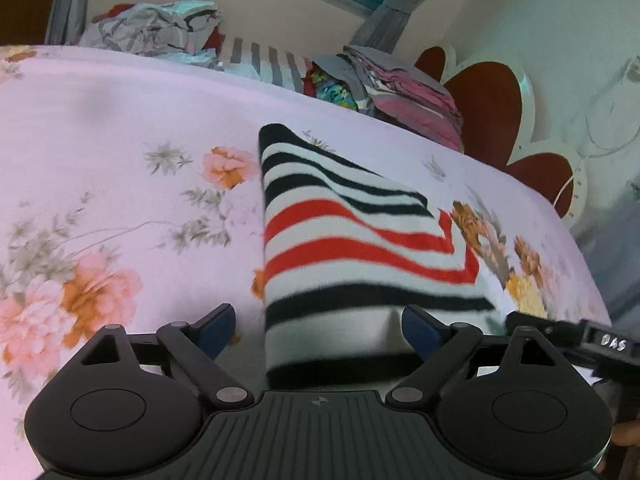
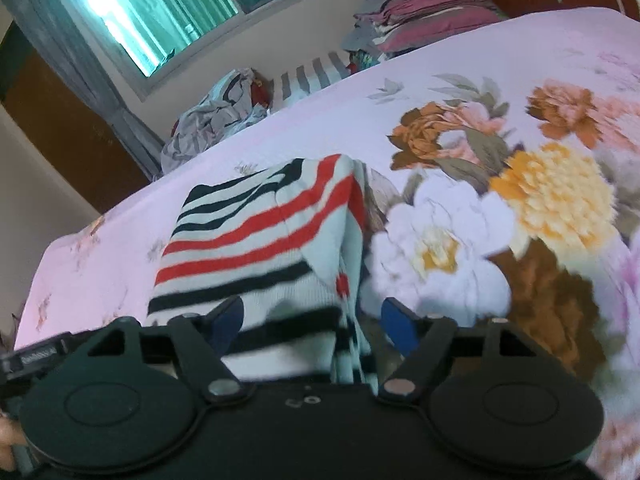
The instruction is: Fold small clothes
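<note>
A small striped garment (image 1: 360,240), white with black and red bands, lies folded on the flowered bed sheet (image 1: 120,140). My left gripper (image 1: 318,328) stands open over its near left corner, with the cloth's edge between the blue pads and neither pad pressing on it. In the right wrist view the same garment (image 2: 260,240) shows its bunched right edge. My right gripper (image 2: 314,324) is open around that near end, the pads wide apart. The right gripper's body (image 1: 580,340) shows at the right edge of the left wrist view.
A stack of folded pink and grey clothes (image 1: 408,96) (image 2: 424,12) sits at the bed's far side by the red and white headboard (image 1: 488,120). A crumpled grey heap of clothes (image 1: 152,28) (image 2: 216,116) lies further left. A window (image 2: 160,8) is behind.
</note>
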A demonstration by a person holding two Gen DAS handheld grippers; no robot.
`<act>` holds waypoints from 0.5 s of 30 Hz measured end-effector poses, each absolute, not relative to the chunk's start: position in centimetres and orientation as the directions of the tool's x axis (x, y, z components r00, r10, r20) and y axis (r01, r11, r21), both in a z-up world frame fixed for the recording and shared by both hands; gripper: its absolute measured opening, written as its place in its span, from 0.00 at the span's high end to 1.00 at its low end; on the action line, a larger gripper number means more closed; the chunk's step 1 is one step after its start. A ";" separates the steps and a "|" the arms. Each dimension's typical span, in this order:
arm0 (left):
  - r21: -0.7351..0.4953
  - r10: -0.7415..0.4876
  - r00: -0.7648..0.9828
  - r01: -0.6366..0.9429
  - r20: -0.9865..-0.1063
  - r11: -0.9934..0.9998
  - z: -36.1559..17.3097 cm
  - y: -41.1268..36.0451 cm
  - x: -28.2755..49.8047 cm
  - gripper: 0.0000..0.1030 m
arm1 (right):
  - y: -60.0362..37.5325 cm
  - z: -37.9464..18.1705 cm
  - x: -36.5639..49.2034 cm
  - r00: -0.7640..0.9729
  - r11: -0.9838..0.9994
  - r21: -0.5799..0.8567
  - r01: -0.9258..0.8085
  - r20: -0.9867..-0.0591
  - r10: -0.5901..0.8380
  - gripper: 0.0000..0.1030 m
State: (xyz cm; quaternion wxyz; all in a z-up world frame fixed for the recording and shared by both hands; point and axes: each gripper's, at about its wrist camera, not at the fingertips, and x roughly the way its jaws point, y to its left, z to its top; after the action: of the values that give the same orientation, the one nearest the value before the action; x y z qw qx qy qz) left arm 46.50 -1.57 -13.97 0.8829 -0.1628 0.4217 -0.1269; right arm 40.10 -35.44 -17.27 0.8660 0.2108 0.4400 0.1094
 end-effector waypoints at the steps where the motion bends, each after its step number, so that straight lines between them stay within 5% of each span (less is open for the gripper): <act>1: -0.403 -0.367 0.604 0.081 -0.708 0.912 -14.3 -1.7 47.2 0.13 | -35.4 -17.7 40.7 0.578 0.882 0.471 -0.006 -0.719 0.387 0.25; 11: -0.507 -0.450 0.517 0.037 -0.728 0.861 -17.9 -3.2 51.6 0.09 | -36.0 -22.0 44.5 0.519 0.818 0.576 -0.015 -0.694 0.499 0.14; 13: -0.491 -0.450 0.519 0.066 -0.727 0.869 -18.1 -4.0 51.9 0.09 | -35.4 -22.3 45.0 0.509 0.810 0.584 -0.053 -0.682 0.525 0.14; 15: -0.473 -0.438 0.521 0.072 -0.733 0.878 -18.1 -4.7 52.1 0.09 | -34.6 -22.5 45.5 0.502 0.811 0.581 -0.075 -0.680 0.534 0.27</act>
State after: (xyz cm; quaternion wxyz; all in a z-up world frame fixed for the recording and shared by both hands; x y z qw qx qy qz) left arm 52.10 -4.67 -18.09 0.8498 -0.1962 0.4657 -0.1501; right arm 45.49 -34.63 -22.47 0.8307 0.2471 0.4639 0.1834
